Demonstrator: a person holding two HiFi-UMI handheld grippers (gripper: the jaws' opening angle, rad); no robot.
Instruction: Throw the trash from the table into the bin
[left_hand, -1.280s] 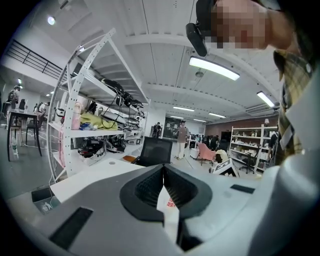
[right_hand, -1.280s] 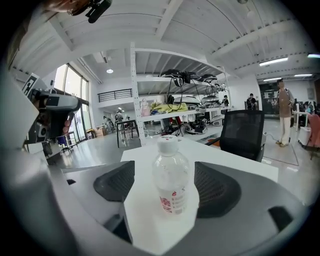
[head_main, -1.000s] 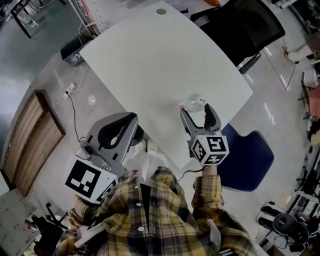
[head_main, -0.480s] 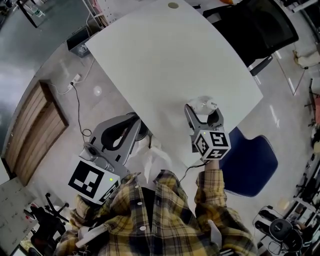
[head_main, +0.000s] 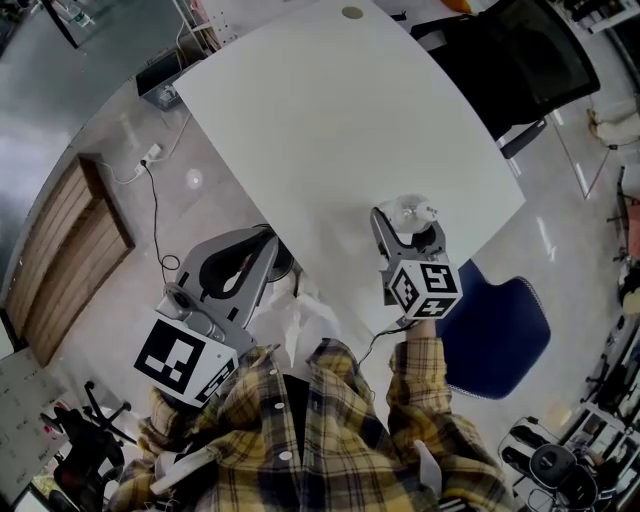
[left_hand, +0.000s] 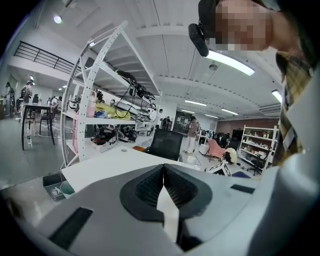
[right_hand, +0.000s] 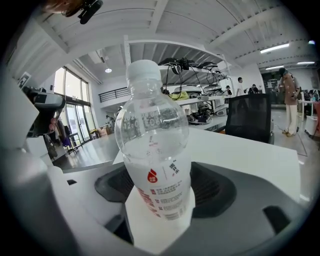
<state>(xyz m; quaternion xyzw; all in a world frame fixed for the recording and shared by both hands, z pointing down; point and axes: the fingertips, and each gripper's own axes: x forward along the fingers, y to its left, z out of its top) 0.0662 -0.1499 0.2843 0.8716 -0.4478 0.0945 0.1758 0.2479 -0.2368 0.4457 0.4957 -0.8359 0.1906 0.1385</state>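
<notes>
A clear plastic bottle (head_main: 412, 209) with a white cap and a red-printed label stands upright near the right edge of the white table (head_main: 320, 120). My right gripper (head_main: 408, 224) reaches around it, one jaw on each side. In the right gripper view the bottle (right_hand: 155, 150) fills the gap of the right gripper (right_hand: 160, 192); the jaws are closing and I see no firm squeeze. My left gripper (head_main: 266, 238) hangs off the table's near edge over the floor, jaws shut on nothing; in its own view the left gripper (left_hand: 163, 168) has its pads meeting.
A black office chair (head_main: 510, 55) stands at the table's far right corner. A blue seat (head_main: 500, 330) sits below the table edge by my right hand. A wooden panel (head_main: 70, 270) and a cable with a plug strip (head_main: 150, 158) lie on the floor at left.
My right gripper has slid forward, so the bottle that stood at its tips now sits between the jaws. The left gripper stays shut in about the same place.
</notes>
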